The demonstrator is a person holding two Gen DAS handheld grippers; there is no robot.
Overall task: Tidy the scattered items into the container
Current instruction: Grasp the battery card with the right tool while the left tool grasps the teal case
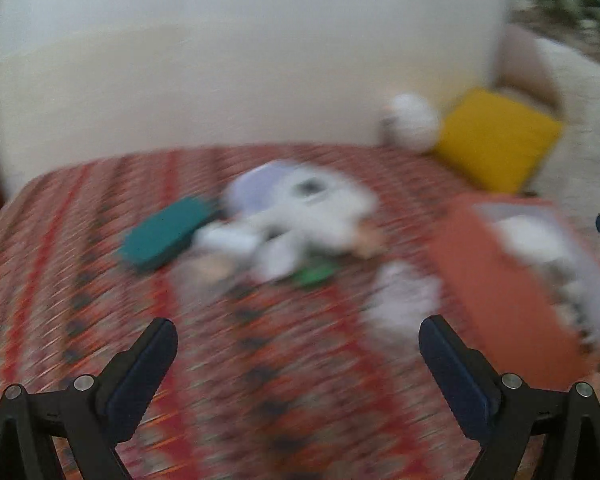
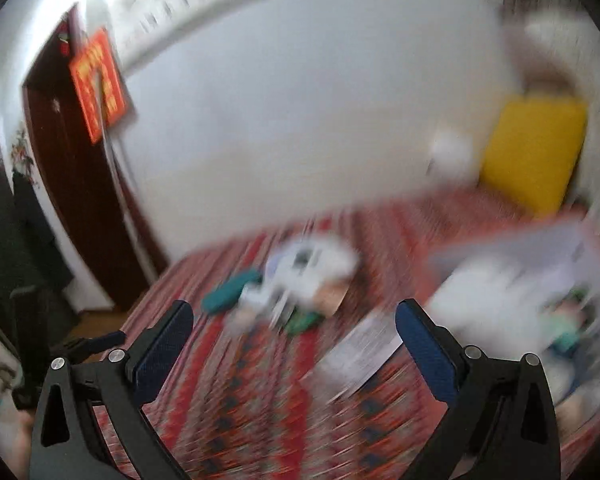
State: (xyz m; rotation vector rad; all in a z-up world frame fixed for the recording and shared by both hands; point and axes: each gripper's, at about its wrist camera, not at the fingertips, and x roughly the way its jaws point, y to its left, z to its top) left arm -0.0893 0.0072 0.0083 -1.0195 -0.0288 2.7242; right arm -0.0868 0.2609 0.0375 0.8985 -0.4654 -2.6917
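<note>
Both the left gripper (image 1: 298, 330) and the right gripper (image 2: 294, 314) hover with fingers spread wide and empty over the red patterned bedspread (image 1: 80, 280). The blurred scattered pile (image 1: 296, 216) lies left of the orange box (image 1: 508, 300). Better to slow down, pick the teal oblong case (image 1: 164, 232) at the pile's edge, and straddle it squarely.

A woven red patterned cloth (image 1: 80, 280) covers the surface, the yellow cushion (image 1: 496, 140) looks like matt fabric, and the wall (image 1: 240, 80) is smooth.
</note>
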